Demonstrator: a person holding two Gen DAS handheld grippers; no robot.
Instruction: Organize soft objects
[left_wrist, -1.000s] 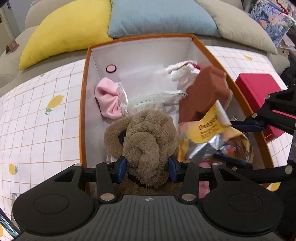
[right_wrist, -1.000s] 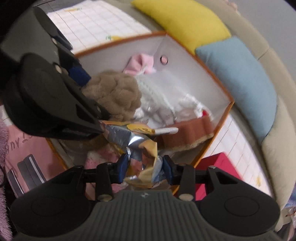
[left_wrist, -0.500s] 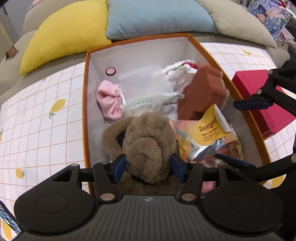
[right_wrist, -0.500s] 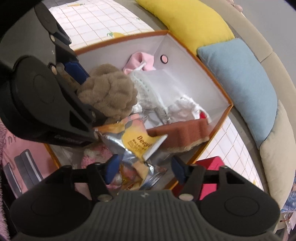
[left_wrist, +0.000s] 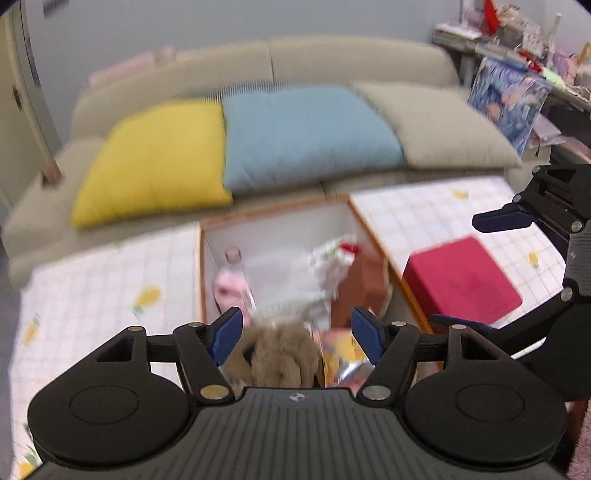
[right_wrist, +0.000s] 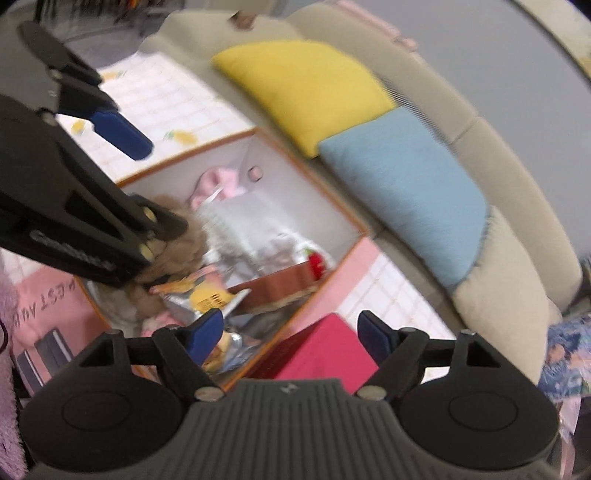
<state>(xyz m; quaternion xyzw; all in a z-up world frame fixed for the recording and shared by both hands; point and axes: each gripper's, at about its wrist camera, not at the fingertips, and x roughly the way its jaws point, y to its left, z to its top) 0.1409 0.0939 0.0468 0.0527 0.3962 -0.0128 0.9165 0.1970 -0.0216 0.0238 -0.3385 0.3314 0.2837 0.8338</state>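
Orange-rimmed box (left_wrist: 275, 236): on the tiled surface before the sofa, holding soft items.
Left gripper (left_wrist: 297, 334): jaws spread wide, gripping nothing.
Right gripper (right_wrist: 291, 334): jaws spread wide, gripping nothing.
Brown plush toy (left_wrist: 284, 354): inside box, near end.
Snack bag (right_wrist: 207, 299): inside box, beside plush.

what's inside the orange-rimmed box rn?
Orange-rimmed box holds a brown plush toy, yellow snack bag, pink cloth, clear plastic bag and brown sponge-like block. Lower layers are covered.
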